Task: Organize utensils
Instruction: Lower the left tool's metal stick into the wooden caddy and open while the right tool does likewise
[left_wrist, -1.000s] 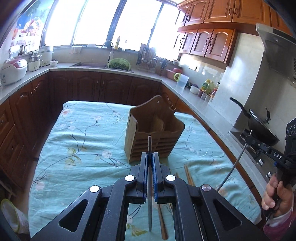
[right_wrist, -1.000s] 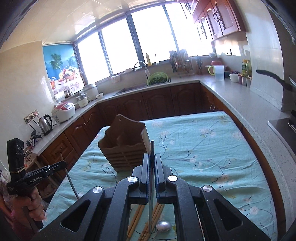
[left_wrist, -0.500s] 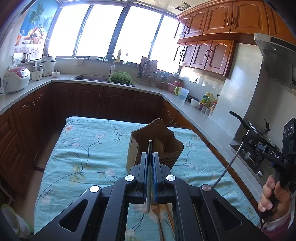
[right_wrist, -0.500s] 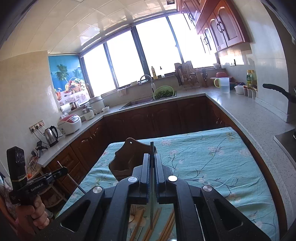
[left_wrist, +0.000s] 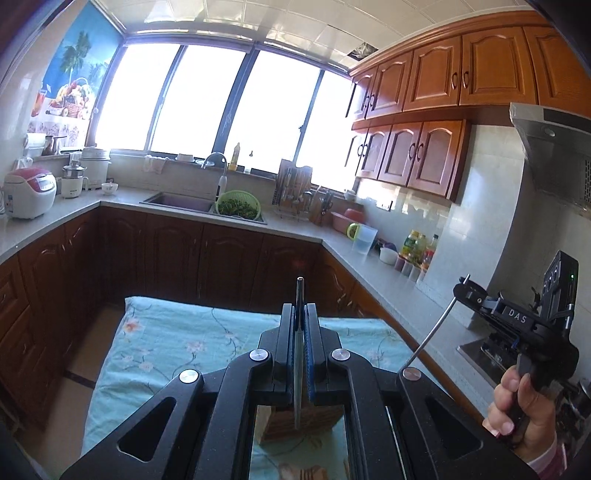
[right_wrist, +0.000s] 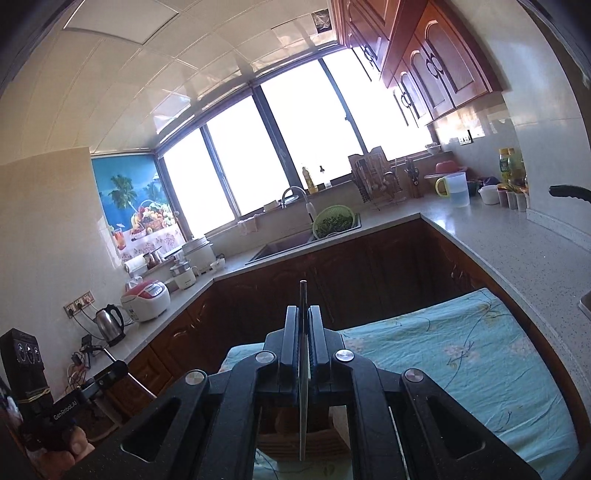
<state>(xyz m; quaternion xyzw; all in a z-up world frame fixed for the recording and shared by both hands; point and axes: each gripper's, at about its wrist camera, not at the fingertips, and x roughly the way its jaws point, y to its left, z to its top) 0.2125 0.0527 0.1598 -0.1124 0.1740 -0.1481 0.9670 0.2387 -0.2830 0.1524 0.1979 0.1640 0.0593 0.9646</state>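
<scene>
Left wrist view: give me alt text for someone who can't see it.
The left gripper, jaws shut on a thin metal utensil handle, hangs above a wooden utensil holder on a floral tablecloth. The right gripper, at right, holds another metal utensil.

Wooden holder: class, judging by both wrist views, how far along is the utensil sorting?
Done: cannot tell; inside the wooden holder is hidden. In hand: the left gripper is shut on a metal utensil, the right gripper on a second metal utensil, both above the holder. Left: dropping both in, plus utensils on the cloth.
</scene>
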